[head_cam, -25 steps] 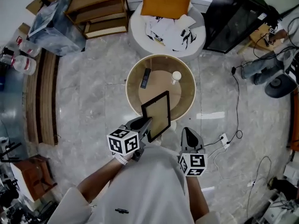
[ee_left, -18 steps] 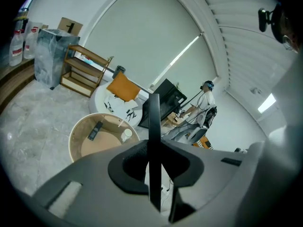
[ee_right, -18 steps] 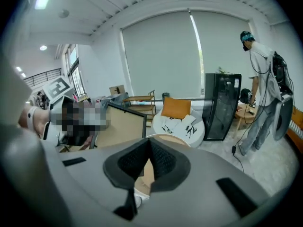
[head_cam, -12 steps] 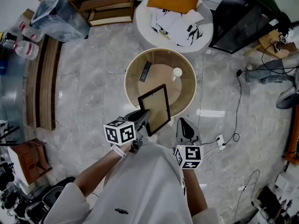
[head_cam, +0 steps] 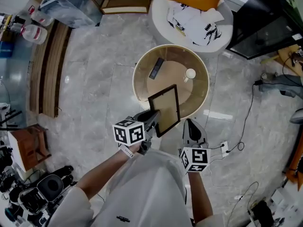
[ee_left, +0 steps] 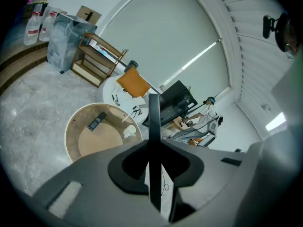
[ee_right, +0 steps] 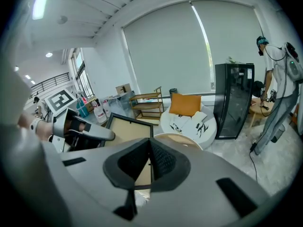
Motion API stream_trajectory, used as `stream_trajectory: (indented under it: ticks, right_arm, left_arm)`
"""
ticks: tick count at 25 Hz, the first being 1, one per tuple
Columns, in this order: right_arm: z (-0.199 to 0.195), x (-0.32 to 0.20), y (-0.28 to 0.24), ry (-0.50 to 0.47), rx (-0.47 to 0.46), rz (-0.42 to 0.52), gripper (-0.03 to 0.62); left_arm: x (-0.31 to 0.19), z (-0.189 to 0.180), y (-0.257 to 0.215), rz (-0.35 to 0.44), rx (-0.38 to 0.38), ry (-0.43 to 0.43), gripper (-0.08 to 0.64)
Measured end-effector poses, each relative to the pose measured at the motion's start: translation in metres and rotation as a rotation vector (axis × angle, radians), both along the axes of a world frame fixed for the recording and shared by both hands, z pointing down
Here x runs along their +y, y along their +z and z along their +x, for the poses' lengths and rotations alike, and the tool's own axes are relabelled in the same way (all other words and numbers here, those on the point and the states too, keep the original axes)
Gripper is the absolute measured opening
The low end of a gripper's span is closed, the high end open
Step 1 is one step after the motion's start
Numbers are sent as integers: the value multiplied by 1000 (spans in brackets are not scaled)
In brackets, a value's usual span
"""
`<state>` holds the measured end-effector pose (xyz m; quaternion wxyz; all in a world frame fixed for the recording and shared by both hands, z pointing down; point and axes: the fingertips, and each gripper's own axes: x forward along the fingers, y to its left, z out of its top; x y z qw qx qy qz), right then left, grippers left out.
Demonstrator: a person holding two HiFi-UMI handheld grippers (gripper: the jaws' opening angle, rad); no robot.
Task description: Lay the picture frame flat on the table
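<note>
Picture frame, thin black-edged rectangle with tan panel, clamped edgewise in left gripper; right gripper beside, closed, empty.

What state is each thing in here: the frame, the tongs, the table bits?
picture frame: tilted in the air, not yet flat
left tongs: shut on the picture frame
right tongs: shut, empty
remote: lying flat on the round table
cup: standing upright

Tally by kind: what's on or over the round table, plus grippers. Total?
picture frame: 1
remote control: 1
white cup: 1
grippers: 2, the left gripper holding the picture frame, and the right gripper
total: 5
</note>
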<state>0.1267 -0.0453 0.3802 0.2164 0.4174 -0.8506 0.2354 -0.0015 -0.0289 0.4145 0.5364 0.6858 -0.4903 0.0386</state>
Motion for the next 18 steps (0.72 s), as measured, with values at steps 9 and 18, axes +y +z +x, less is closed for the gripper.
stream_trajectory:
  ticks: [9, 18]
  right_arm:
    - [-1, -26, 59, -45, 15, -35, 3]
    - [-9, -43, 123, -114, 7, -49, 3]
  left_arm:
    - [-15, 1, 52, -38, 27, -25, 66]
    - [-30, -1, 138, -72, 67, -95, 66]
